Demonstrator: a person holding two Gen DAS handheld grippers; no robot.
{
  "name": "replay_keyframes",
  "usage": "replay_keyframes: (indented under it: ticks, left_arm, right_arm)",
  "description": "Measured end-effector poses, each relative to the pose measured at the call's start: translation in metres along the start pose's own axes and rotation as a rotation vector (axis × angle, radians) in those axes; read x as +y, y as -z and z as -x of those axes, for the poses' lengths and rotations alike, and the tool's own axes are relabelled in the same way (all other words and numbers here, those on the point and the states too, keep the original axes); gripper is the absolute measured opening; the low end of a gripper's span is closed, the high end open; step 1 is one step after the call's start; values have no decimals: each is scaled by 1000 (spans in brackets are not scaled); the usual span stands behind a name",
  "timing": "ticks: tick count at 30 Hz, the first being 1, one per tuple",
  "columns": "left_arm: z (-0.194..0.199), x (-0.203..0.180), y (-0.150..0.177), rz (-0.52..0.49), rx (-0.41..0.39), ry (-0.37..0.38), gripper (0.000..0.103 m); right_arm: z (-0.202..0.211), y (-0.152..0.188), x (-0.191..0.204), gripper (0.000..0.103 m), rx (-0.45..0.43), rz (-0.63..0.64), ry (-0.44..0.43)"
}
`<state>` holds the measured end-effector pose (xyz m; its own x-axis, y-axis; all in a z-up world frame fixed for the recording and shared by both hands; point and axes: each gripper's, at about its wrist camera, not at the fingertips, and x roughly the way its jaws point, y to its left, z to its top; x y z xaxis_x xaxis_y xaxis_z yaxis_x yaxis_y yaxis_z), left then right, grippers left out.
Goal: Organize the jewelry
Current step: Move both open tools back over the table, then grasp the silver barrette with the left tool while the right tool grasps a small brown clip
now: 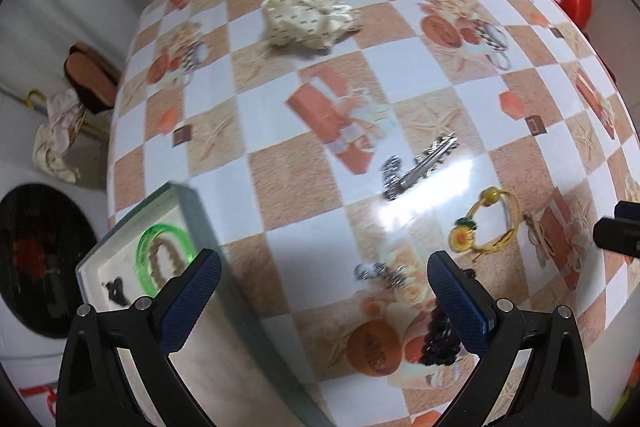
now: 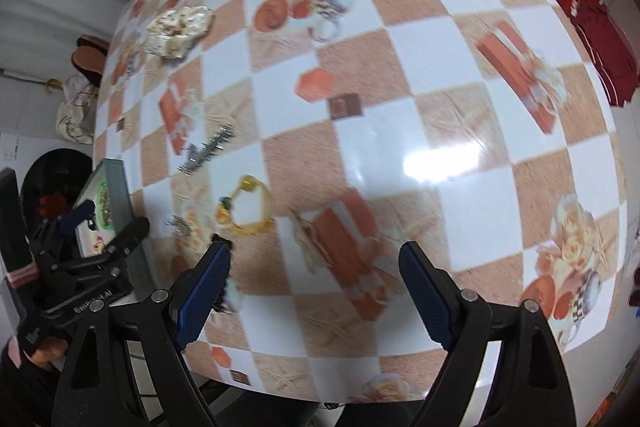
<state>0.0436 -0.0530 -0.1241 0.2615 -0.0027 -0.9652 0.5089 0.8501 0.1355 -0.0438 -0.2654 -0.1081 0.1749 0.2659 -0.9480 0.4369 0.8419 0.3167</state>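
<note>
- On the checkered table (image 1: 400,75): loose jewelry lies scattered near the front edge, while a tray (image 1: 188,205) at the left edge already holds a green bangle (image 1: 146,239), a beaded ring and a small dark piece.
- Left gripper (image 1: 324,287): jaws apart, nothing between the pads, pointing steeply down at the table.
- Right gripper (image 2: 316,283): jaws likewise wide apart and empty, over bare tablecloth.
- Risks, as judged: both views are motion-blurred, so a closing made in transit could miss a small piece or nudge it off the near edge. The busy printed pattern may also hide thin metal items.
- A further risk: the grippers work close together near the front edge. Reaching for neighbouring pieces could make them collide.
- Position relative to the left gripper: a small silver chain piece (image 1: 380,273) lies just ahead, between the fingers' line. A dark beaded item (image 1: 440,339) sits beside the right-hand finger.
- Farther ahead: a yellow flower bracelet (image 1: 486,223) and a silver clasp piece (image 1: 420,167). A heap of other items lies at the far edge.
</note>
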Motion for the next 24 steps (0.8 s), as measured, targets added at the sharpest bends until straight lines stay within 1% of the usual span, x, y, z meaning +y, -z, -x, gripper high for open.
replay_keyframes:
  ticks: [7,15,16,20,21,22,23,24]
  left_arm:
    - [-4,-24,-20,-89,-31,20,103]
    - [-14,-44,-38,-174,-53,47,103]
    - [-16,-47,-40,-189,-52,49,98]
    - [-24,-57,-44,-237,-51,59,97]
    - [-25,-59,-45,-251,-52,64,95]
    - [-27,-61,-46,-261,-51,61,87]
    - [-30,-63,-47,-271,-44,60,83]
    - [-33,-64,-49,-276,-36,61,83]
  right_arm:
    - [-12,10,-14,88,31,7,30]
    - [-25,21,-16,88,47,37,65]
    - [-26,21,-16,88,47,43,68]
    - [-33,23,-10,88,45,76,87]
    - [-35,24,-7,88,42,93,96]
    - [-37,25,-4,88,39,107,105]
    - [-39,25,-1,88,37,117,112]
    - [-42,26,3,88,33,133,120]
